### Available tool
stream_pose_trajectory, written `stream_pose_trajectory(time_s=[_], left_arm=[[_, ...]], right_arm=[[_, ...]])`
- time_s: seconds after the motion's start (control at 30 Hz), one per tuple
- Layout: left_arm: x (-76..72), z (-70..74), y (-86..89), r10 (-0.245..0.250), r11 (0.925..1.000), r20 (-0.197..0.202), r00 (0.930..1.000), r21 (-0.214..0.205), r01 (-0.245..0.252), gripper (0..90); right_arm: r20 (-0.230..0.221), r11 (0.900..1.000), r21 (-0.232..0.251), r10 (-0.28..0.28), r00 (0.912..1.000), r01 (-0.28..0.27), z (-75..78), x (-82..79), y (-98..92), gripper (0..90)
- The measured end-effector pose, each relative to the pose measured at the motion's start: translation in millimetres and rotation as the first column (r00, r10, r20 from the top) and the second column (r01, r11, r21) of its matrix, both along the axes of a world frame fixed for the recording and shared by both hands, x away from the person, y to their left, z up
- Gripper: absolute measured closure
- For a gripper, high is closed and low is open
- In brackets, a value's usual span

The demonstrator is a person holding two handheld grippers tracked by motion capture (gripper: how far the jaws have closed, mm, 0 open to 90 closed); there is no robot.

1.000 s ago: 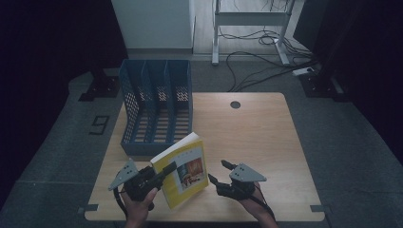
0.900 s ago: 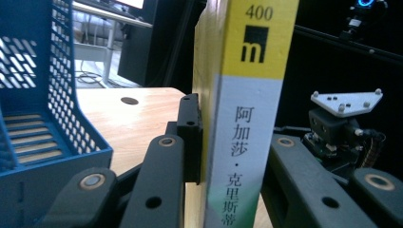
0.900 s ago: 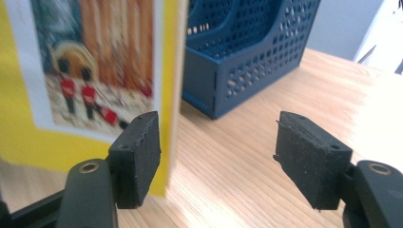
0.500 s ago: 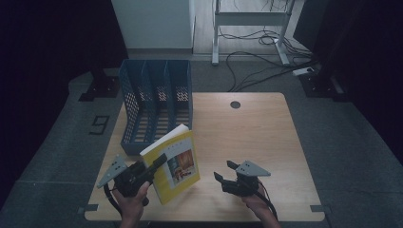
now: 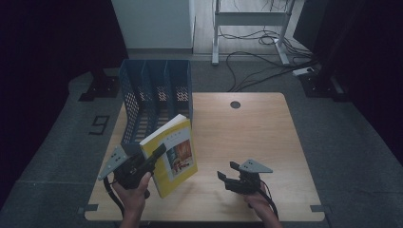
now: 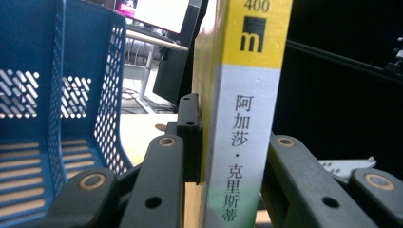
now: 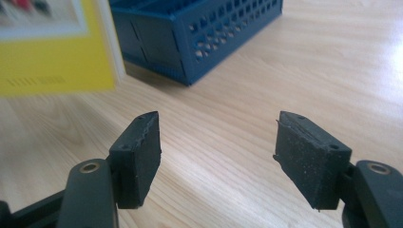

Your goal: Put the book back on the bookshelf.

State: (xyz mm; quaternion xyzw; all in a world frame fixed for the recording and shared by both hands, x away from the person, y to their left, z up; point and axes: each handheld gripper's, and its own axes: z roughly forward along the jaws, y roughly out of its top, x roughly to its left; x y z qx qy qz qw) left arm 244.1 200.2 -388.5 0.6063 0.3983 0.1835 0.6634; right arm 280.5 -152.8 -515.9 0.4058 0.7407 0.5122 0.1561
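Note:
A yellow book [image 5: 173, 154] with a white and yellow spine [image 6: 247, 118] is held off the table, tilted, just in front of the blue file rack [image 5: 157, 102]. My left gripper [image 5: 154, 154] is shut on it, its jaws clamped across the spine end. In the left gripper view the rack's slots [image 6: 52, 95] lie to the left of the book. My right gripper [image 5: 228, 173] stands open low over the table at the front right, nothing between its pads [image 7: 138, 149]. Its view shows the book's corner [image 7: 57, 47] and the rack [image 7: 199, 33] farther off.
The wooden table [image 5: 247, 128] has a round cable hole [image 5: 235, 104] near its far edge. Bare wood lies to the right of the rack. Beyond the table are a desk frame [image 5: 252, 21], floor cables and a white cabinet [image 5: 152, 21].
My left gripper has lifted the book and swung it left towards the rack. My right gripper has let go of the book's edge, moved right and sunk towards the table.

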Motion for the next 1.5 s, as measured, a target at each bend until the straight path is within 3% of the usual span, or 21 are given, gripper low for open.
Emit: stream_pose_trajectory(time_s=[0.13,0.23,0.67,1.13,1.33,1.5], left_arm=[[4.8,12.7,-3.8,-0.012,0.9999,0.016,0.9998,-0.001,0.012,75.3],[8.3,18.9,-4.7,-0.014,0.9999,0.023,0.9996,-0.001,0.014,75.3],[20.0,27.7,4.9,-0.007,0.9989,0.017,0.9998,-0.046,0.007,75.2],[31.5,36.5,9.5,0.005,0.9989,0.017,0.9998,-0.047,-0.004,75.2],[40.2,41.5,6.8,0.012,0.9996,0.016,0.9998,-0.027,-0.011,75.2],[47.5,45.9,7.1,0.011,0.9991,0.01,0.9999,-0.04,-0.01,75.2]], right_arm=[[-0.02,0.9981,-0.052,0.032,0.9993,-0.033,-6.8,-0.3,1.3,30.4],[-0.033,0.9974,-0.065,0.029,0.999,-0.031,-8.6,-1.0,0.8,30.2],[-0.107,0.9916,-0.123,-0.055,0.9927,0.041,-24.6,7.9,-11.7,30.4],[-0.15,0.9845,-0.166,-0.083,0.9853,0.057,-38.0,13.9,-13.7,30.4],[-0.154,0.9858,-0.161,-0.075,0.9852,0.05,-38.0,14.9,-14.3,30.6],[-0.155,0.9862,-0.158,-0.075,0.985,0.05,-38.2,14.3,-14.0,30.2]])
